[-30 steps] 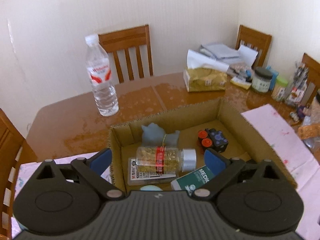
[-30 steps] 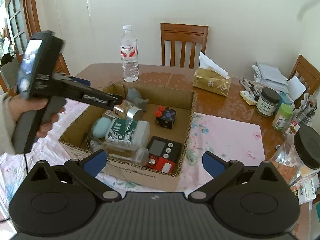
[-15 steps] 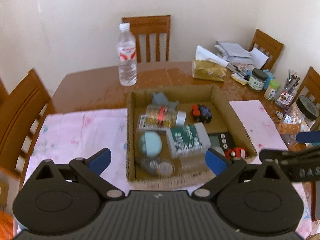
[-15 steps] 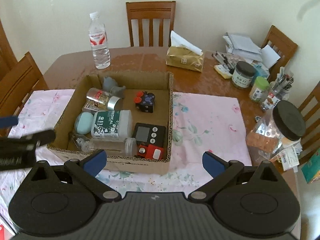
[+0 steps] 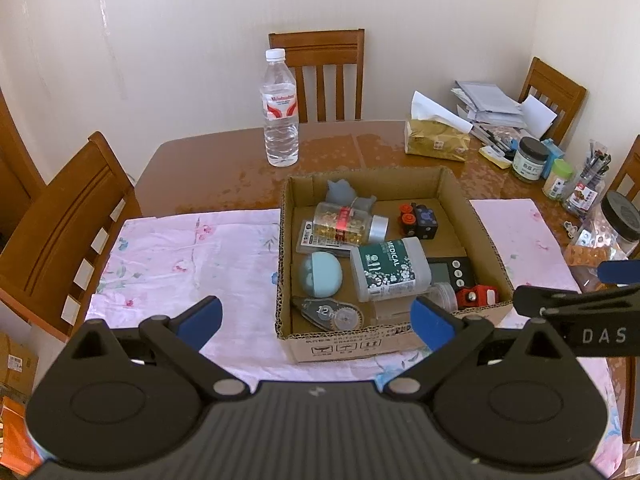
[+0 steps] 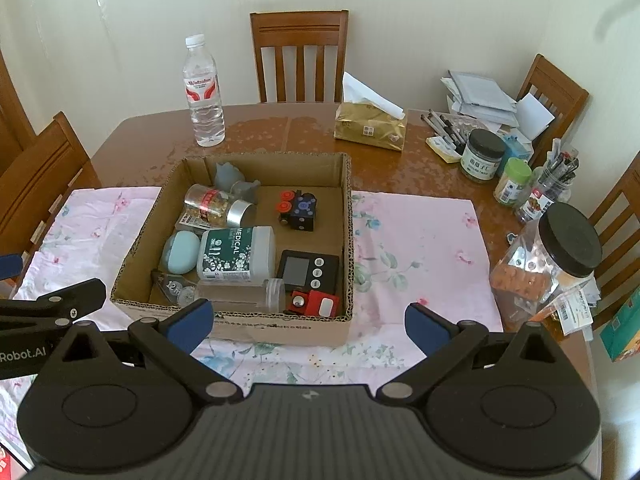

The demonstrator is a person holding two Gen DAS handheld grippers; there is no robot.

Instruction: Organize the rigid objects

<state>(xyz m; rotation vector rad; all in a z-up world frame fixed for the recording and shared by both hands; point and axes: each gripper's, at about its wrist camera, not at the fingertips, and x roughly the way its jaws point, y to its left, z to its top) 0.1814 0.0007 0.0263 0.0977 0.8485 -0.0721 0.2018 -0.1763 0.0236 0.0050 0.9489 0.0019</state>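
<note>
An open cardboard box (image 5: 366, 178) (image 6: 348, 264) stands on a pink floral cloth (image 5: 180, 264) (image 6: 420, 248). It holds a pill bottle (image 5: 350, 222) (image 6: 218, 205), a green-labelled MEDICAL bottle (image 5: 390, 268) (image 6: 238, 255), a light blue case (image 5: 321, 273), a black cube toy (image 5: 418, 220) (image 6: 298, 209), a black timer (image 6: 308, 270), a red toy (image 6: 314, 303) and a correction tape (image 5: 332, 314). My left gripper (image 5: 316, 322) is open and empty, above the box's near edge. My right gripper (image 6: 306, 322) is open and empty, held back in front of the box.
A water bottle (image 5: 281, 110) (image 6: 203, 94) and a gold tissue pack (image 5: 436, 140) (image 6: 370, 124) stand on the brown table behind the box. Jars, pens and papers (image 6: 482, 154) crowd the right side. A black-lidded jar (image 6: 556, 258) stands at the right. Wooden chairs (image 5: 68, 232) surround the table.
Both grippers have pulled back and up from the box. The left one was low over the pill bottle a second ago; now the whole box shows in both views.
</note>
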